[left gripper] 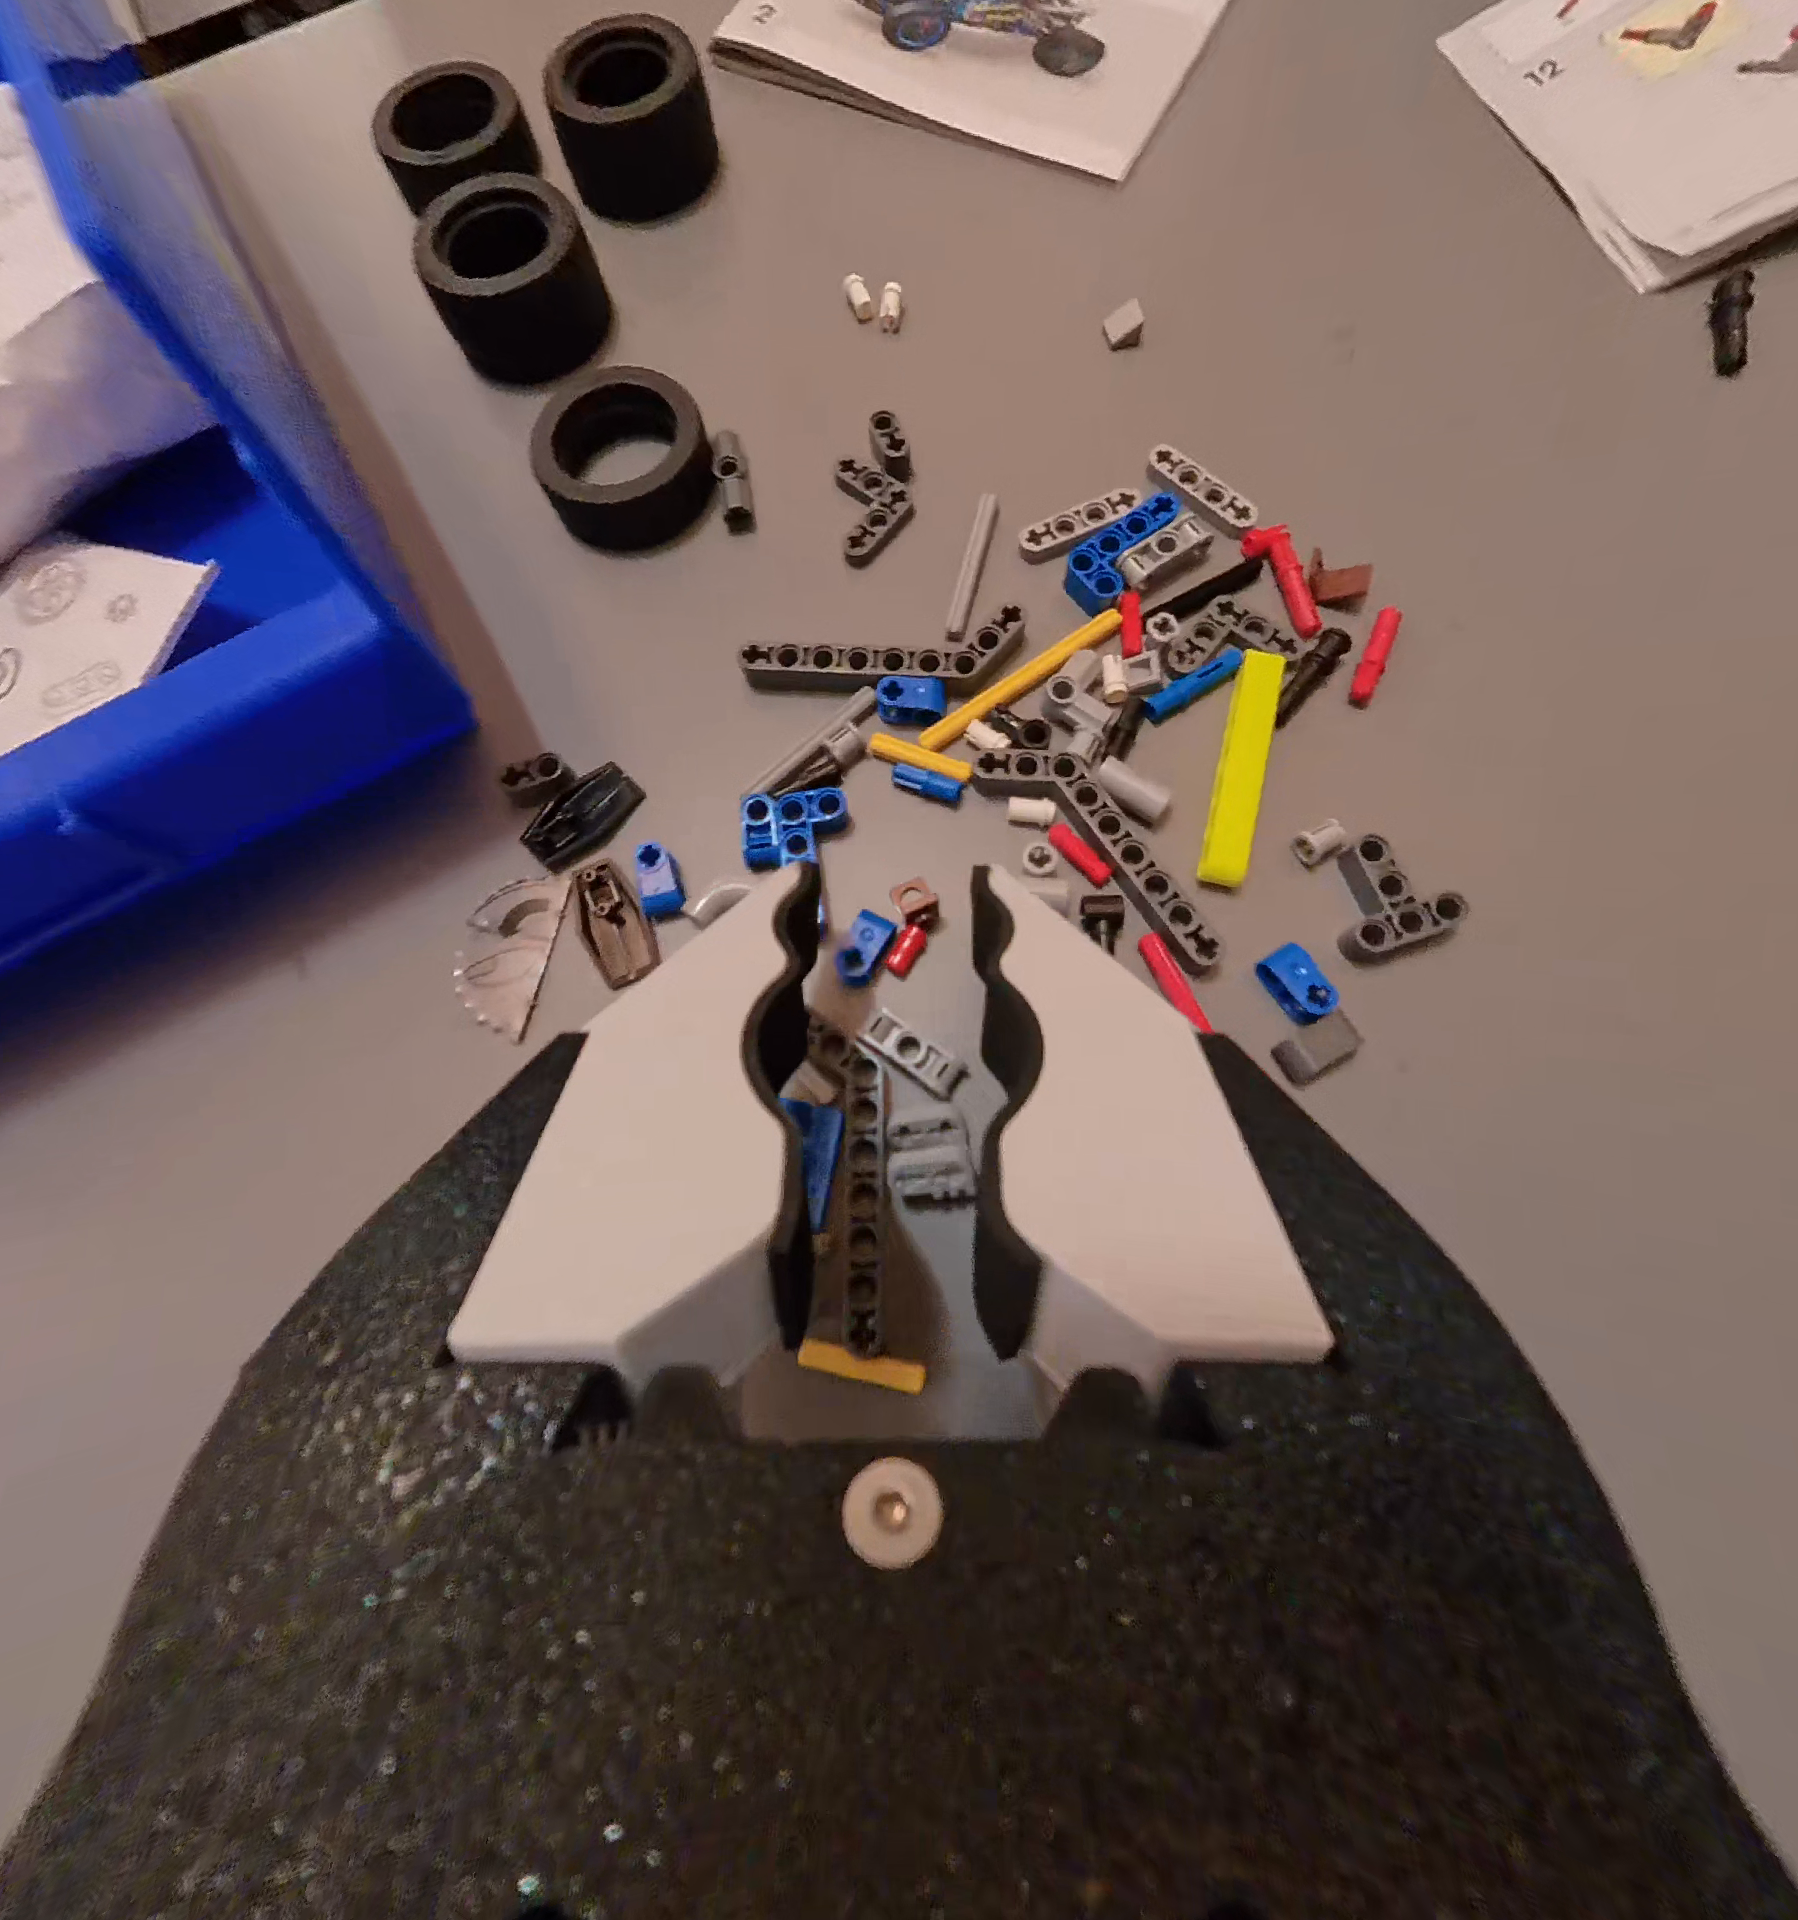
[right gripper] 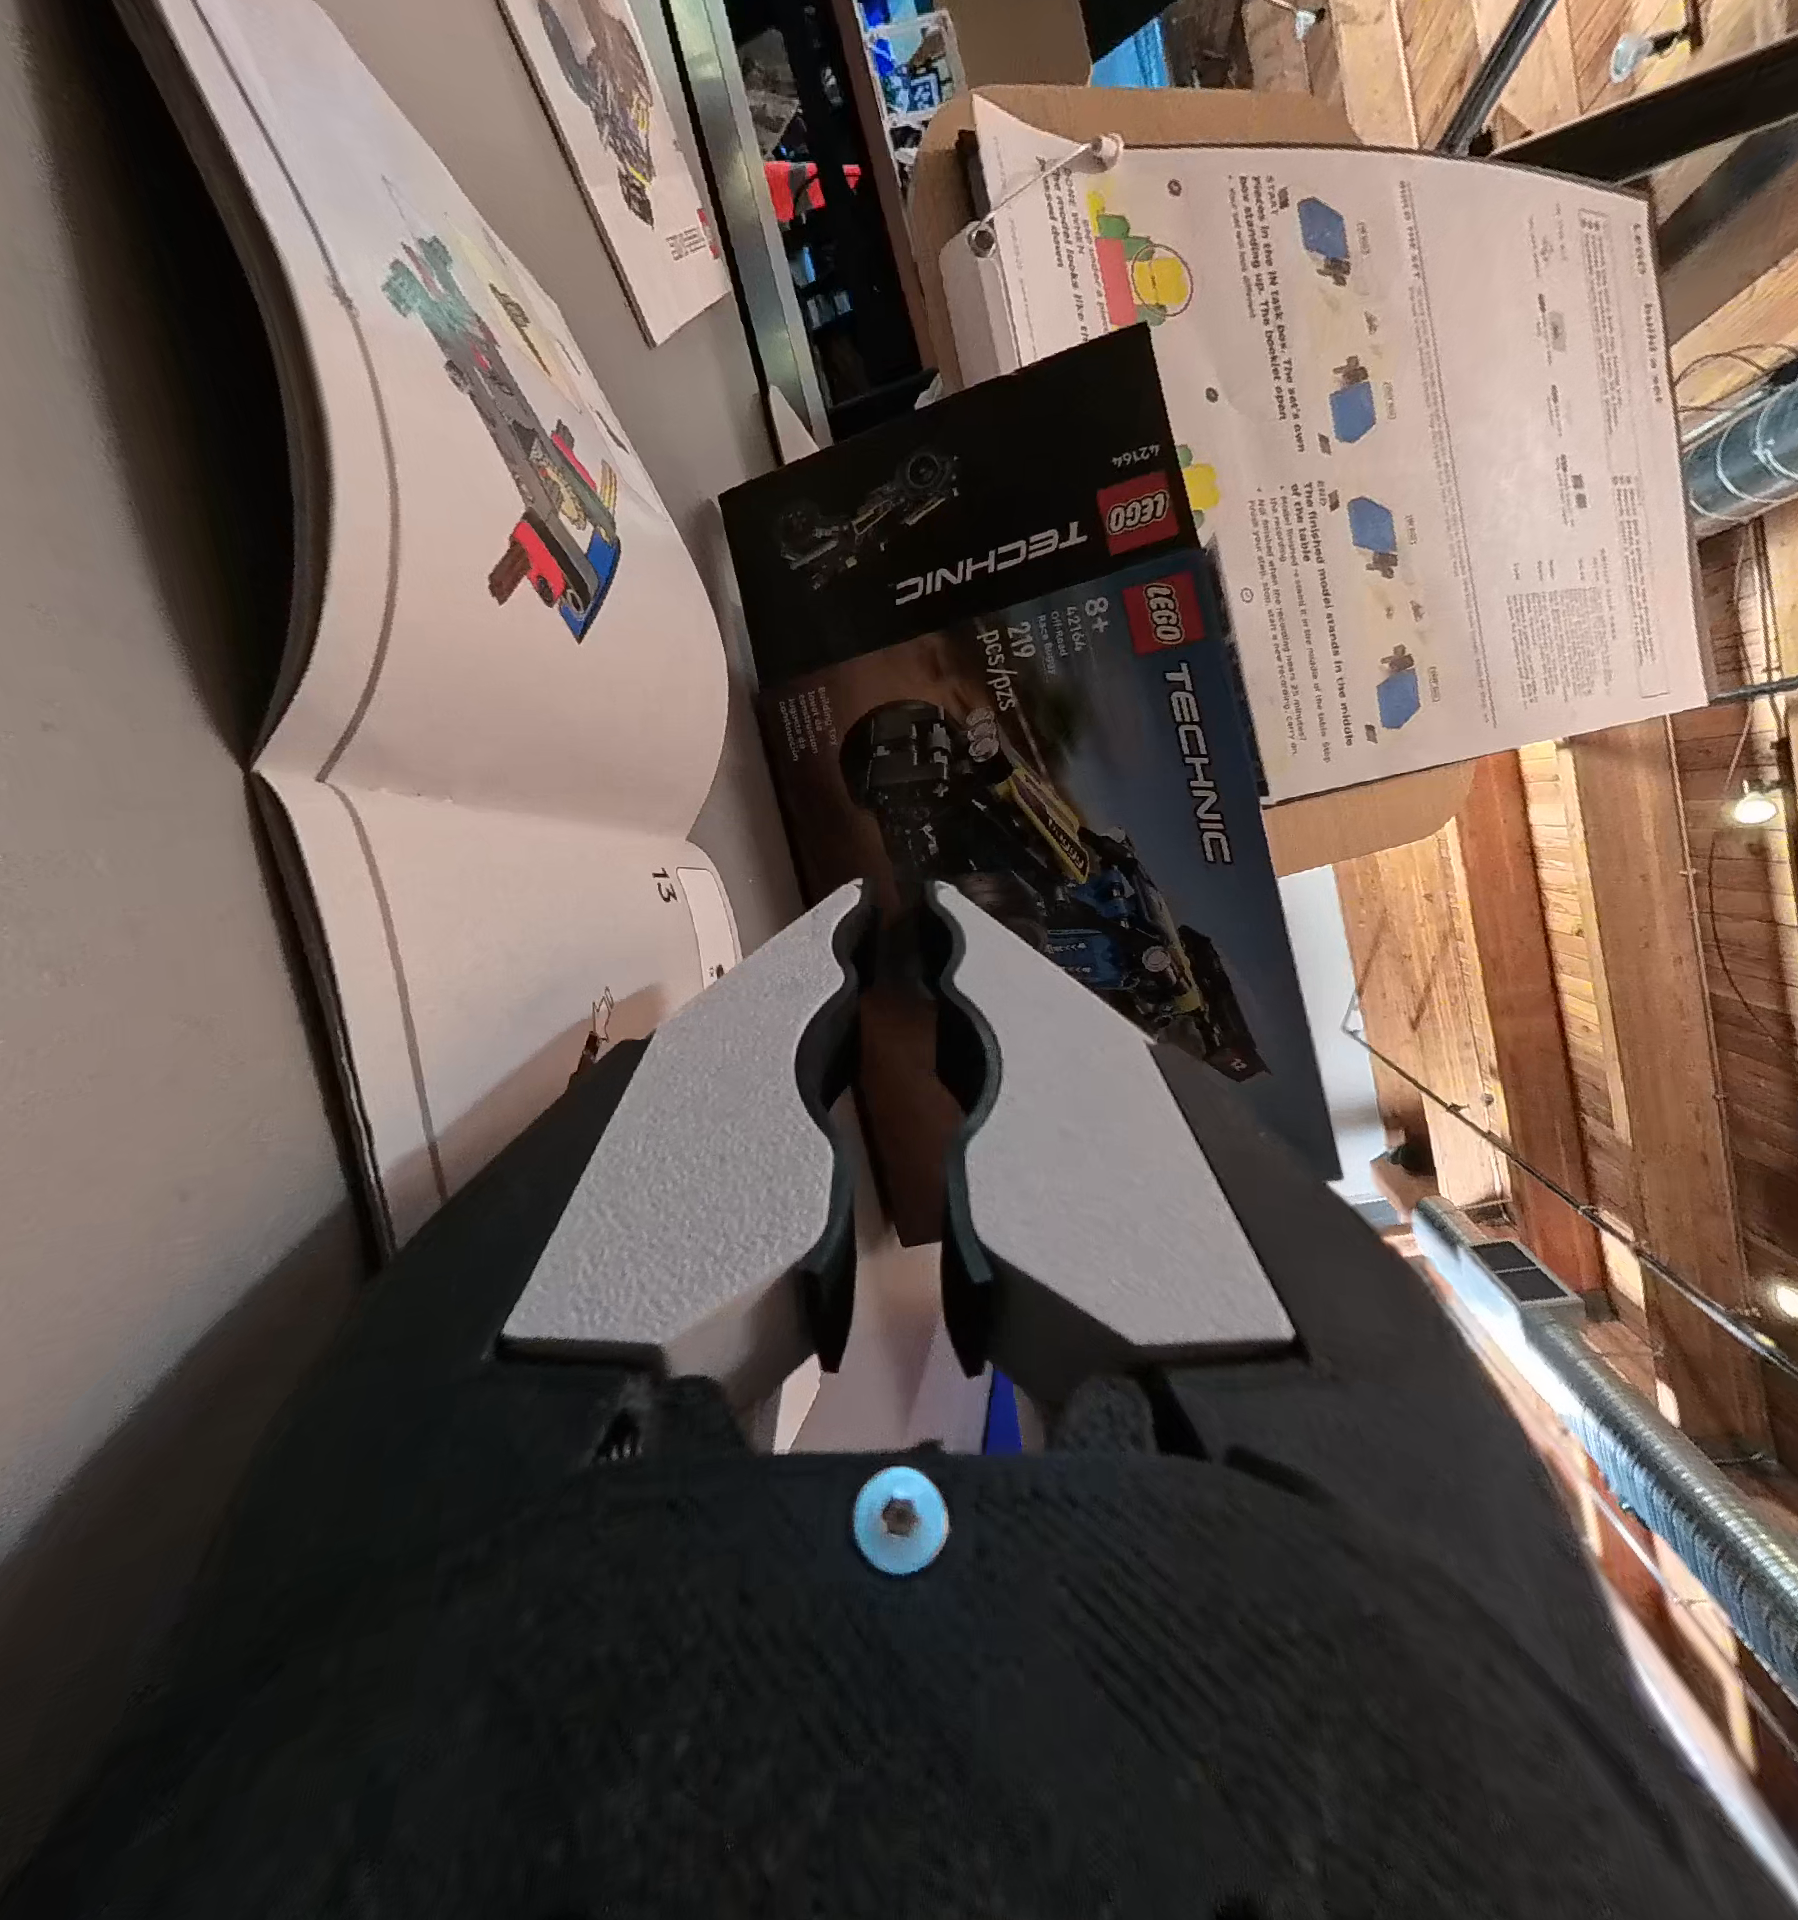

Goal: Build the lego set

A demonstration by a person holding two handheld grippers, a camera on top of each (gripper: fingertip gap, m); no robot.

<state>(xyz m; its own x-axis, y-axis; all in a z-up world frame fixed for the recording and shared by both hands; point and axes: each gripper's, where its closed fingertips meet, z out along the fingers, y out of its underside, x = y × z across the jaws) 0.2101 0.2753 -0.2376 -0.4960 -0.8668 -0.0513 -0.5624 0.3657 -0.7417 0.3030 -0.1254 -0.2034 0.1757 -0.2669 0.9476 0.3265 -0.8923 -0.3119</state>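
Lego pieces (left gripper: 1082,717) lie scattered on the grey table (left gripper: 1497,1247), ahead of the left gripper (left gripper: 897,894), which hangs above them with its jaws apart. Between its fingers (left gripper: 656,1122) shows a dark grey beam (left gripper: 864,1195) with a yellow piece (left gripper: 862,1364) at its near end and a blue part (left gripper: 817,1153) beside it; whether the fingers grip this assembly or it lies on the table under them cannot be told. Four black tyres (left gripper: 562,260) sit at the upper left, near a blue bin (left gripper: 251,707) holding paper bags (left gripper: 33,436). A lime bar (left gripper: 1241,769), red pins and blue connectors lie among the grey beams. Two booklets (left gripper: 968,73) rest along the far edge. The right wrist view is turned on its side: the right gripper (right gripper: 900,899) has a narrow gap between its tips and holds nothing visible. It points at the set's box (right gripper: 1030,727), which stands beyond an open manual (right gripper: 479,623) on the table. A printed sheet (right gripper: 1394,447) hangs on a cardboard box (right gripper: 988,114) behind.
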